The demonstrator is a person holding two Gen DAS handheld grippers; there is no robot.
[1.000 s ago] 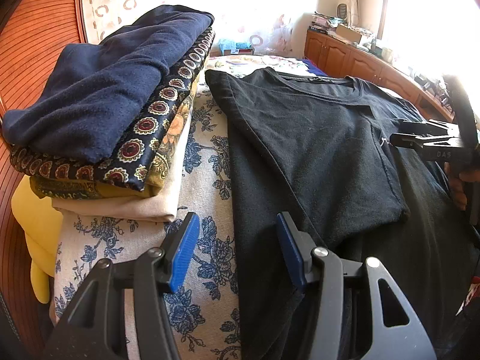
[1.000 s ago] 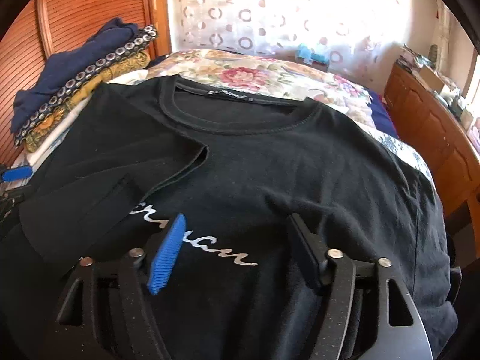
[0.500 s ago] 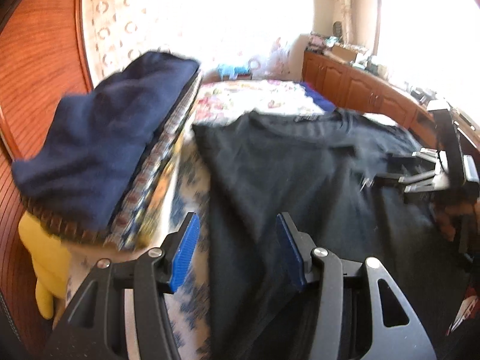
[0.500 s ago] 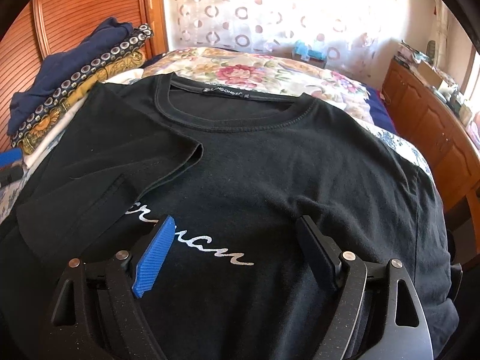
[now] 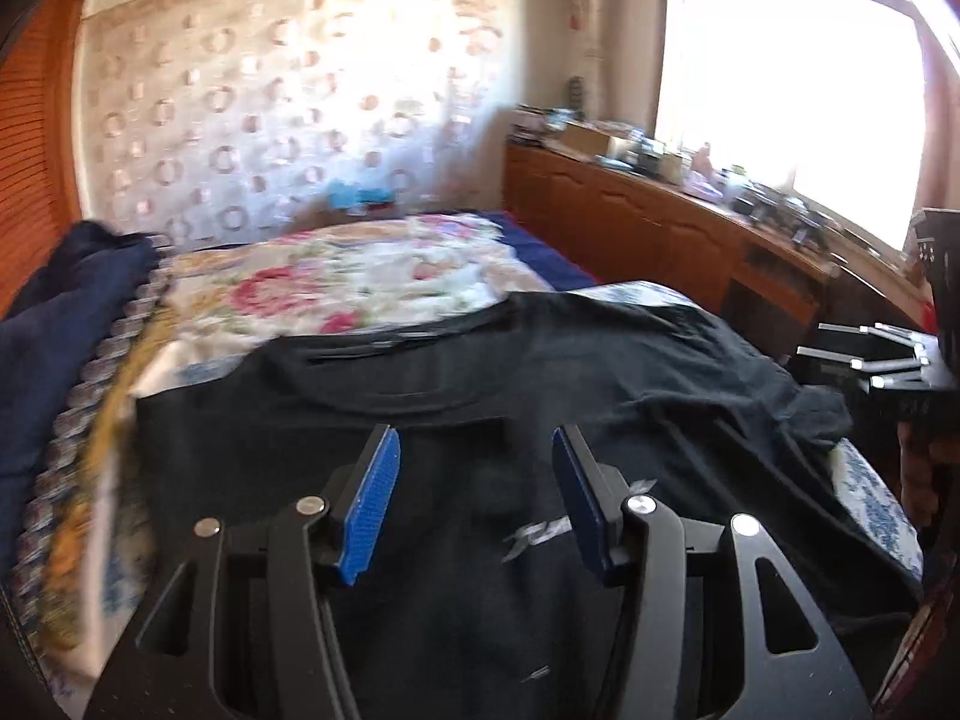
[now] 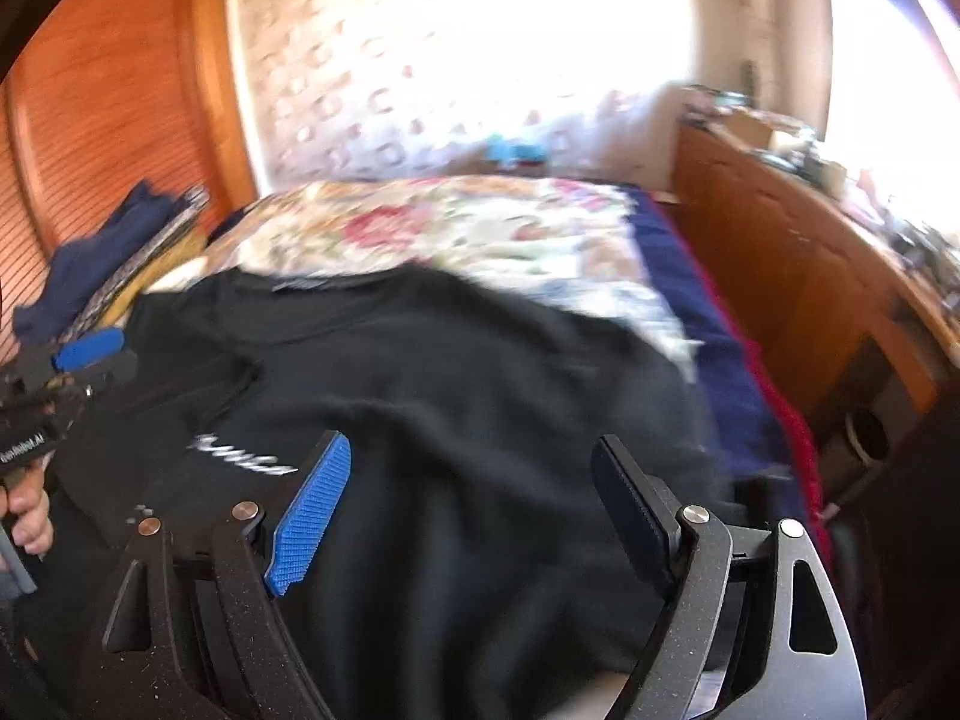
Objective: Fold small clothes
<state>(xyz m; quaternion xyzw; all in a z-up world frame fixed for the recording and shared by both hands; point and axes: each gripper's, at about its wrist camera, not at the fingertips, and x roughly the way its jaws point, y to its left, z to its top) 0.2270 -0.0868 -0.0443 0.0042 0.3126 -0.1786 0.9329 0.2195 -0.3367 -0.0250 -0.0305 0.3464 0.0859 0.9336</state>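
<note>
My bed carries everything here. A flowered bedspread covers the far half, and a dark blue sheet shows along its edge on the side toward the wooden cabinets. Nearer to me a black T-shirt lies spread flat across the bed, front up, with pale lettering on the chest and the neckline pointing toward the far wall. One sleeve is rumpled at the edge toward the window, where a blue-patterned white cloth peeks out from under it. On the side toward the slatted wooden doors sits a stack of folded clothes, a navy piece on top, just beside the T-shirt.
</note>
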